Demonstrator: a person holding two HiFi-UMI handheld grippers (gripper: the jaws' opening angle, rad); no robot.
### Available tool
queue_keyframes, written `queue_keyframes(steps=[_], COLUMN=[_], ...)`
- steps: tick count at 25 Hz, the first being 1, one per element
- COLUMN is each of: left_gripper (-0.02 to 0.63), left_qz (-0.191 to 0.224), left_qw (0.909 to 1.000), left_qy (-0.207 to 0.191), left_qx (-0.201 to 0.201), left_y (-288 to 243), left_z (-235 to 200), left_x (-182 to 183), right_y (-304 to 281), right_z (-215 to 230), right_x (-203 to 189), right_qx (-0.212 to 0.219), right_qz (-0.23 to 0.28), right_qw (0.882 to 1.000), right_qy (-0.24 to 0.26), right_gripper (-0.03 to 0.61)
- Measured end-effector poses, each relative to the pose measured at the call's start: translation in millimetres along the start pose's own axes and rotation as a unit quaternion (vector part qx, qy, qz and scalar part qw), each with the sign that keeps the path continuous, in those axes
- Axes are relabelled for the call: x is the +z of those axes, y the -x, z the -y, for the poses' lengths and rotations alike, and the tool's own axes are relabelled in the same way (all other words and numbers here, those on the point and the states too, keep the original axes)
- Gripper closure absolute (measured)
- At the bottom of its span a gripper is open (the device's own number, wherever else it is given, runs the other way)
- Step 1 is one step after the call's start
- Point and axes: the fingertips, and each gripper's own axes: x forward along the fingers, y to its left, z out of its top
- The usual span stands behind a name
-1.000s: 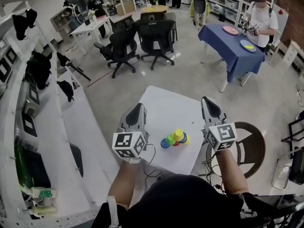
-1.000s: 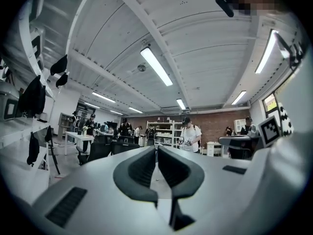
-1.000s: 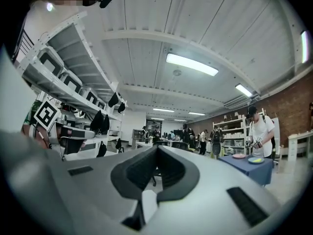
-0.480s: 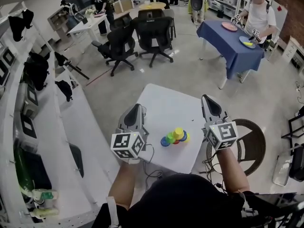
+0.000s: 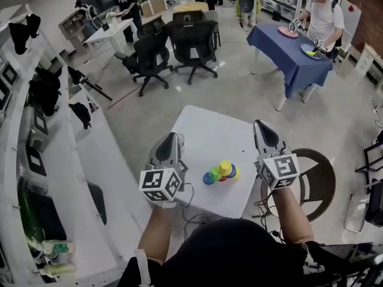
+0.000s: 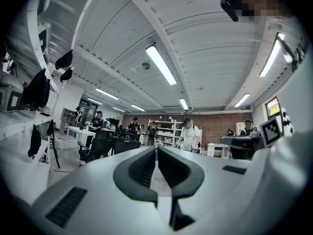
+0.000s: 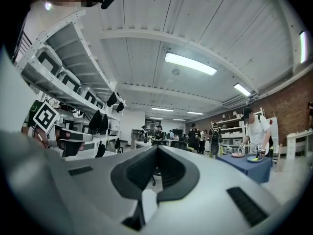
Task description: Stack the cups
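Several small cups in yellow, green, blue and red sit bunched together near the front of a small white table. A yellow one stands highest in the bunch. My left gripper is held up to the left of the cups, shut and empty. My right gripper is held up to their right, also shut with nothing in it. Both gripper views point up and across the room, so the cups do not show there; the left gripper and the right gripper have their jaws pressed together.
A round brown stool stands right of the table. A long white bench runs along the left. Black office chairs and a blue-clothed table with a person beside it stand farther off.
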Motion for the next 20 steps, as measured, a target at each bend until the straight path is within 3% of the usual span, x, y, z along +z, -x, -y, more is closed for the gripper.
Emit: queue_keyframes(steps=[20], left_gripper=[0.594], left_qz=[-0.006], left_qw=[0.9999], left_qy=[0.013], left_qx=[0.001], left_y=[-0.1], left_z=[-9.0], left_x=[-9.3], right_y=[-1.2], right_z=[-4.0], right_x=[-5.3], right_qx=[-0.004], right_qz=[-0.008], right_qw=[1.0], right_qy=[-0.004], right_gripper=[0.58])
